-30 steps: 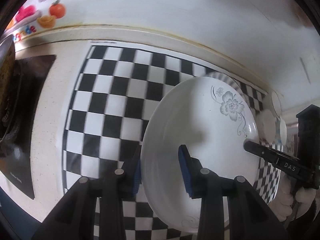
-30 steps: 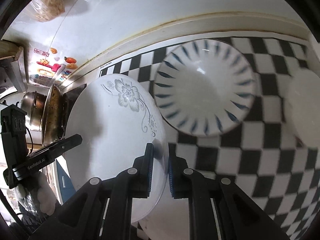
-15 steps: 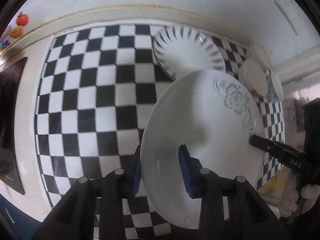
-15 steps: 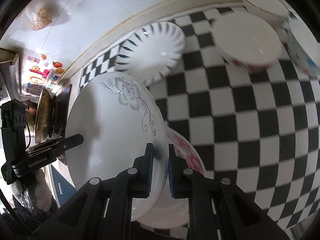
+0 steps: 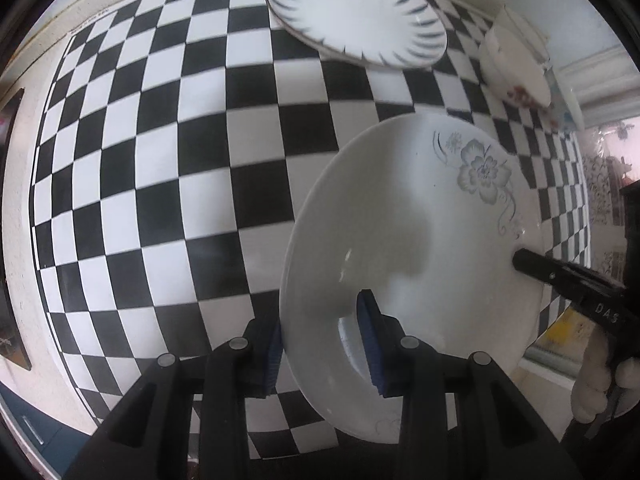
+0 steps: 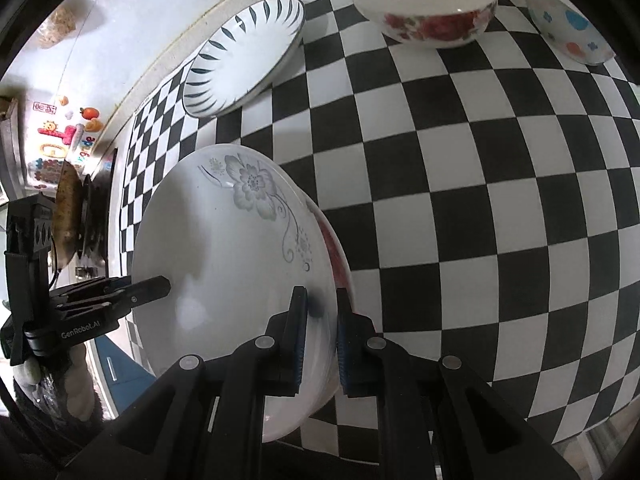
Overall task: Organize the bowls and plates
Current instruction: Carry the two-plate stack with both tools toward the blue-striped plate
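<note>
Both grippers carry the grey-flower plate over the checkered mat.

The left gripper (image 5: 326,340) pinches the grey-flower plate (image 5: 420,248) at its near rim, one pad under and one inside; the right gripper (image 6: 320,334) is pressed tight on the opposite rim, so each hand holds its own side. In the right wrist view a red-patterned plate (image 6: 334,252) shows just under the held plate's edge at 3 o'clock, though whether they touch cannot be told. The blue-striped plate (image 6: 244,56) lies well apart at 12 o'clock, beyond it the red-flower bowl (image 6: 424,16) and dotted bowl (image 6: 568,20) at 1 and 2 o'clock. The next move probably depends on centring the held plate over the red one.
</note>
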The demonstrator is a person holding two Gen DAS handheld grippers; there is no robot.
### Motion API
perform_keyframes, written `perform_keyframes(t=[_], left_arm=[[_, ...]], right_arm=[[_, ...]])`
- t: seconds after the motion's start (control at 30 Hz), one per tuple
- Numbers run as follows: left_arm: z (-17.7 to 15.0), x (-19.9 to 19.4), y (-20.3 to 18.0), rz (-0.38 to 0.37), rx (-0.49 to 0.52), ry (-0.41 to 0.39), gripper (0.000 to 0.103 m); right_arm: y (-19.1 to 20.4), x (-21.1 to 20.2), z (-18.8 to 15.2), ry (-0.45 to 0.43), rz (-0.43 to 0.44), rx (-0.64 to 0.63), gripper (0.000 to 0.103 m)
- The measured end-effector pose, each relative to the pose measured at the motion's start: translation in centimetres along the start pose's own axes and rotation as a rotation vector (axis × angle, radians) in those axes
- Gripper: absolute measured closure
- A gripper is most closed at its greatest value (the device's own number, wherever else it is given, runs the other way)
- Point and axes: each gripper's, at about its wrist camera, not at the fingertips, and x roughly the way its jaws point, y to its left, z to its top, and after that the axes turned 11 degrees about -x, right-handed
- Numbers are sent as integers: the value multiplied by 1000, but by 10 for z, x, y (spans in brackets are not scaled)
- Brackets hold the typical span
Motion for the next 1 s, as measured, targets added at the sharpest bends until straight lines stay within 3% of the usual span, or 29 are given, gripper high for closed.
perform_keyframes(t=[0.27, 0.83, 0.9, 0.97, 1.0], left_arm=[[-5, 13, 1, 62, -15, 53, 71], [-11, 11, -14, 118, 5, 30, 71], [-11, 11, -15, 118, 3, 33, 71], [-11, 11, -15, 118, 5, 36, 71], [-10, 11, -15, 118, 5, 39, 71]], right_arm=[[9, 9, 1, 25, -46, -45, 88], [14, 15, 17, 124, -66, -21, 85], [12, 14, 16, 121, -34, -4, 78], [9, 9, 16, 114, 21, 25, 64], [9, 7, 16, 111, 12, 28, 64]])
